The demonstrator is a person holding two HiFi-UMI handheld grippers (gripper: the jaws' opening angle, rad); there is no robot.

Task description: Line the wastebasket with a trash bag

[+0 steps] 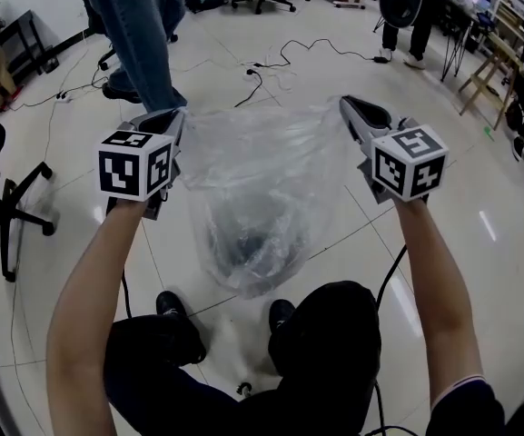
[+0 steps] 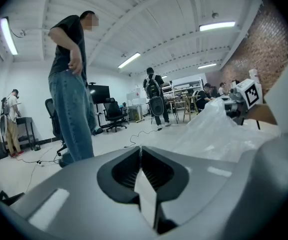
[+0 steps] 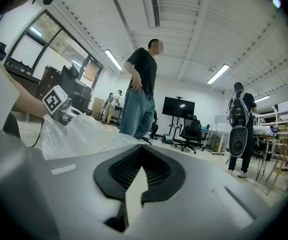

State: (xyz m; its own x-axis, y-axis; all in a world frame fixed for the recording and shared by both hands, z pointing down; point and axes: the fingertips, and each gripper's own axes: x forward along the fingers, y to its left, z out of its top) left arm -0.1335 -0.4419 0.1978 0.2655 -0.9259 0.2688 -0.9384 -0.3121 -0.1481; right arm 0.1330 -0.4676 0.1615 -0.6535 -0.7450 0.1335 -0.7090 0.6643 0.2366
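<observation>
A clear plastic trash bag (image 1: pixel 262 180) hangs open-mouthed between my two grippers, its bottom sagging toward the floor. My left gripper (image 1: pixel 176 118) is shut on the bag's left rim, and a strip of film shows pinched between its jaws (image 2: pixel 141 151). On the opposite rim my right gripper (image 1: pixel 352 107) is shut the same way (image 3: pixel 143 151). Each gripper view shows the bag (image 2: pixel 218 129) (image 3: pixel 79 134) stretching toward the other gripper. A dark round shape (image 1: pixel 243 243) shows through the bag; I cannot tell whether it is the wastebasket.
A person in jeans (image 1: pixel 143 34) stands just beyond the bag. An office chair base (image 1: pixel 16 207) sits at the left and cables (image 1: pixel 280 62) trail across the tiled floor behind. My black shoes (image 1: pixel 175 321) are under the bag. More people and chairs are farther back.
</observation>
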